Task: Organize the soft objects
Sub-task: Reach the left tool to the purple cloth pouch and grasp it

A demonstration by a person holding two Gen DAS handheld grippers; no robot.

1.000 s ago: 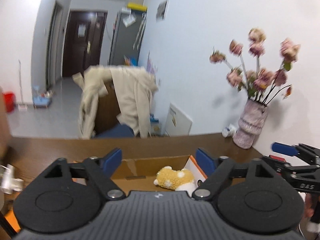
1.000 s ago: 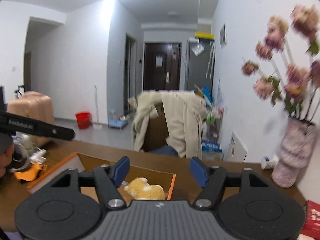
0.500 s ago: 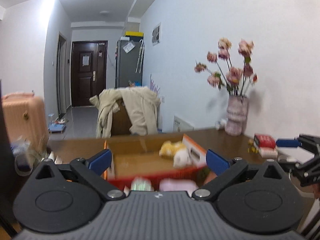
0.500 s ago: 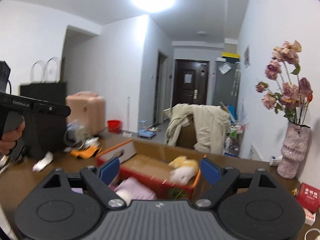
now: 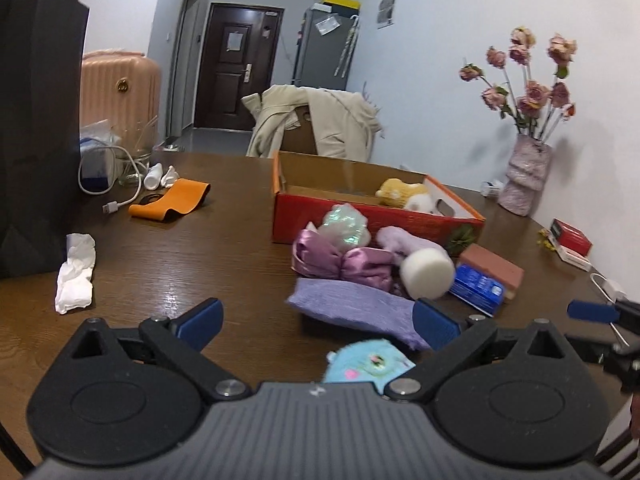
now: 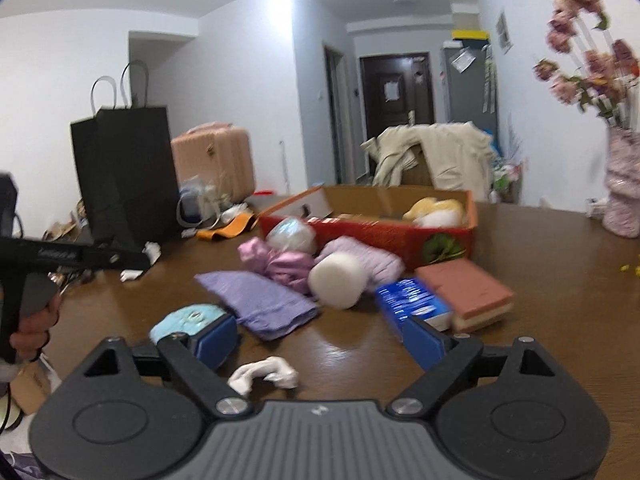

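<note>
- We hold the left gripper (image 5: 316, 322) with its jaws spread wide and empty, low over the brown wooden table (image 5: 180, 256), just behind the small pale-blue plush toy (image 5: 370, 362).
- Our right gripper (image 6: 320, 340) is likewise wide open and grips nothing; a crumpled white tissue (image 6: 264, 374) lies on the table between its fingers.
- The soft things lie in a heap in front of the open orange-red cardboard box (image 5: 360, 224): a flat lilac cloth (image 5: 352, 306), a shiny pink satin bow (image 5: 340, 258), a white foam cylinder (image 5: 428, 272).
- A yellow plush toy (image 5: 400, 192) sits inside the box already.
- We judge the step to be picking the next soft piece, likely the blue plush.
- To do it well, we come down centred over it, pinch its bulk and not a loose edge, and keep clear of the lilac cloth just beside it.
- The blue carton (image 6: 416, 306) and pink rectangular block (image 6: 468, 290) look rigid; we leave them.
</note>
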